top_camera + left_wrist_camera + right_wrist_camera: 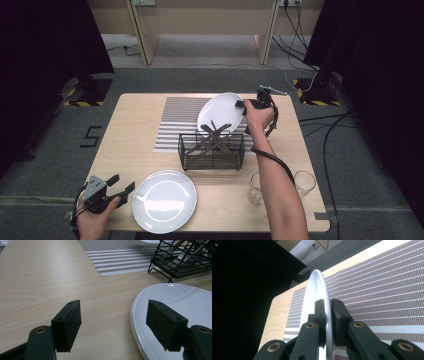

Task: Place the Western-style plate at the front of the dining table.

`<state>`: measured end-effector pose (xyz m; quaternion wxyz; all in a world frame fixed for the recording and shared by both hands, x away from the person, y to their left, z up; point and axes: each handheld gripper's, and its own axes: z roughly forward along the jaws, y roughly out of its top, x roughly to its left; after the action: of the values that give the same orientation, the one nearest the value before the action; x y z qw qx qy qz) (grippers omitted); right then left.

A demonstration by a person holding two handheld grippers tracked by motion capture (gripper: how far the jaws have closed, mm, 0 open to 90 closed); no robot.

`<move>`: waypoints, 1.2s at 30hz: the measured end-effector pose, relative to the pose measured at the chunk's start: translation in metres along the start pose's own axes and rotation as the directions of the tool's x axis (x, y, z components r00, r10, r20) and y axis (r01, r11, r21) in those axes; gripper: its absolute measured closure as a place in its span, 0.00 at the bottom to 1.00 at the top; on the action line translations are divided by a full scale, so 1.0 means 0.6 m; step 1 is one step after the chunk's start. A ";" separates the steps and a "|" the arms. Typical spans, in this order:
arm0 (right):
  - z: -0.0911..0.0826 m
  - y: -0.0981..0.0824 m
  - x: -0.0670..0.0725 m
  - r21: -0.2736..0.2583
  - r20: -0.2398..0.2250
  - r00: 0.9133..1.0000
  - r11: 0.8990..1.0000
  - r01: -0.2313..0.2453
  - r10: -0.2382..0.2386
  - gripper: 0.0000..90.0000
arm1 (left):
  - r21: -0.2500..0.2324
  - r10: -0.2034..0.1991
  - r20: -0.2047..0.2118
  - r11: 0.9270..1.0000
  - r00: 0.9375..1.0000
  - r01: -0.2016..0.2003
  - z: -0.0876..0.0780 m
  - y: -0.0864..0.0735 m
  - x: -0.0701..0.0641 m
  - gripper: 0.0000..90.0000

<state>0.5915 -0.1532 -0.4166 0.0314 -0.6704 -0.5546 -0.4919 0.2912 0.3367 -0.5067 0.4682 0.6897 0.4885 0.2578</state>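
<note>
nearest to me, my left gripper (122, 187) rests at the front-left corner of the bench (130, 145), jaws spread wide with nothing between them. just beside it lies a flat white plate (164, 201); in the left gripper view its rim (135, 315) sits close by one jaw without being pinched. to the right stand two clear glasses (304, 184), near my right forearm.

mid-bench is the black wire rack (212, 151) with wooden dividers crossing inside it, set at the near edge of the striped mat (177, 117).

beyond the rack, my right gripper (243, 105) has its jaws nearly closed on the rim of the second plate (220, 111), which is raised on edge and tilted over the mat; the right gripper view shows the rim (327, 322) clamped squarely between both pads.

judged step: seating this plate in the rack. to do it well, i would:
- keep the grip firm, since glazed ware may slip.
- align the plate edge with a gap between dividers.
- lower slowly until the rack bears the weight, then release.
</note>
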 end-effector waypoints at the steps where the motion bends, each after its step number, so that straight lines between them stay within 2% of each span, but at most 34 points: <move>1: 0.000 0.000 0.000 0.000 0.000 1.000 1.000 0.000 0.000 0.93 | 0.001 0.000 0.000 1.000 1.000 0.000 0.000 0.000 0.000 0.31; 36: 0.027 -0.012 -0.008 0.049 0.027 1.000 0.999 0.011 -0.013 0.93 | 0.002 0.000 0.002 1.000 1.000 0.000 0.001 0.000 0.000 0.31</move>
<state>0.5963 -0.1445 -0.4318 0.0372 -0.6727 -0.5709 -0.4692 0.2912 0.3363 -0.5070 0.4678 0.6905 0.4883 0.2568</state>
